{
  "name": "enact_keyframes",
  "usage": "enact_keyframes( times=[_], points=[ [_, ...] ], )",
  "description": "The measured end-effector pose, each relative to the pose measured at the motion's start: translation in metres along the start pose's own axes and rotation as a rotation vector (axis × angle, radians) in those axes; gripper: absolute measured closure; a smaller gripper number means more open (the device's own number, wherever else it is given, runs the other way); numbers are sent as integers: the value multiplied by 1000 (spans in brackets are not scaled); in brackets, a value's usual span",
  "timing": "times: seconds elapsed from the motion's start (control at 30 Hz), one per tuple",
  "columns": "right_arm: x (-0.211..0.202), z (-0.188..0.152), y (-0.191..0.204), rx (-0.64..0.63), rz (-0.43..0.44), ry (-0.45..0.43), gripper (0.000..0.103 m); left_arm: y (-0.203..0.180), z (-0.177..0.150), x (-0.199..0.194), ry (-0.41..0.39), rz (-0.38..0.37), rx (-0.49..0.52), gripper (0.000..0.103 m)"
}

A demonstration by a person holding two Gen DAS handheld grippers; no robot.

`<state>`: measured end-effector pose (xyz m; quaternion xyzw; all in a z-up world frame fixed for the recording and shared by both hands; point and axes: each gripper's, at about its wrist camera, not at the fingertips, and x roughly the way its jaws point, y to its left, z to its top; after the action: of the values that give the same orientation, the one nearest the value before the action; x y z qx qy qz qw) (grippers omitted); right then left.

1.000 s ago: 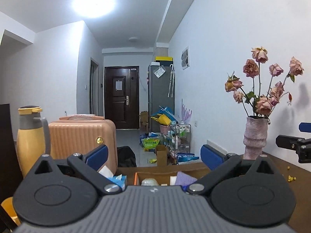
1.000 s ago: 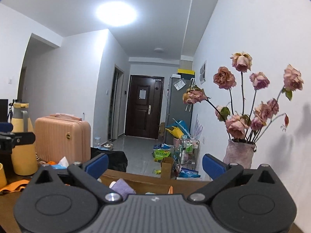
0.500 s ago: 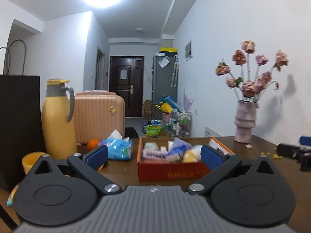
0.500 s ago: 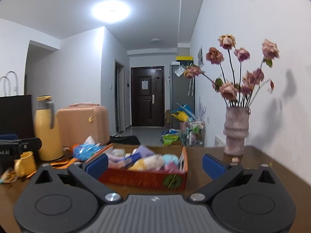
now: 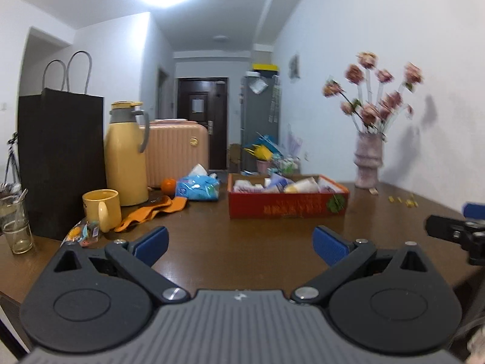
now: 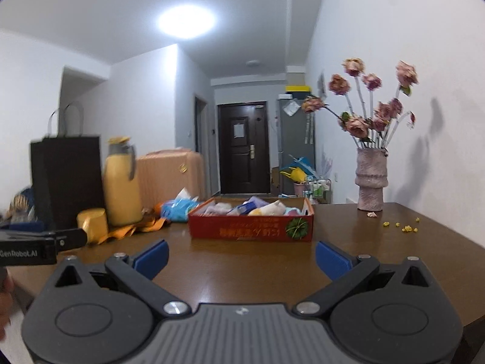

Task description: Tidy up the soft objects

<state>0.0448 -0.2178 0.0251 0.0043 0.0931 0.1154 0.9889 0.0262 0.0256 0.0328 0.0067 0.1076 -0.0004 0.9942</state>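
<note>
Two hand-held tools hover low over a brown wooden desk (image 5: pixel 242 242), both facing the far end of a room. The left tool (image 5: pixel 239 241) has its blue-padded fingers spread wide apart with nothing between them. The right tool (image 6: pixel 241 256) is likewise spread wide and empty.

The soft objects (image 6: pixel 257 206), a jumble of small pastel pouches and packets, lie heaped inside a shallow red cardboard box (image 6: pixel 251 229) that sits near the middle of the desk, well ahead of both tools. Left of the box, a blue plastic packet (image 5: pixel 198 188) and a crumpled orange cloth (image 5: pixel 154 212) rest loose on the desk. Further left stand a yellow mug (image 5: pixel 101 207), a yellow thermos jug (image 5: pixel 125 154) and a black paper bag (image 5: pixel 60 163). At the far right corner a pink vase (image 6: pixel 371 179) holds dried roses.

Judging from this view alone, neither tool is engaged with anything, and both are held back from the box. The scene fits either soft items gathered in the box awaiting sorting, or items already tidied into it. Any reach toward the box or the loose cloth would call for travelling forward over bare desk with fingers kept apart.
</note>
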Motion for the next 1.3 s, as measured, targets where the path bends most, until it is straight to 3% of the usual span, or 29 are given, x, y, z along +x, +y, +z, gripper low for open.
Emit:
enact_keyframes(
  times=[0.1,0.27,1.3],
  points=[
    [-5,-4,10,-37,-25,36,0,4,2,-15,-37,11,14,0],
    [-4,-9,18,-28,27,63,0,9,12,-23,-82,36,15,0],
    [1,-7,2,36,-10,53,0,4,10,-17,-53,12,36,0]
  ],
)
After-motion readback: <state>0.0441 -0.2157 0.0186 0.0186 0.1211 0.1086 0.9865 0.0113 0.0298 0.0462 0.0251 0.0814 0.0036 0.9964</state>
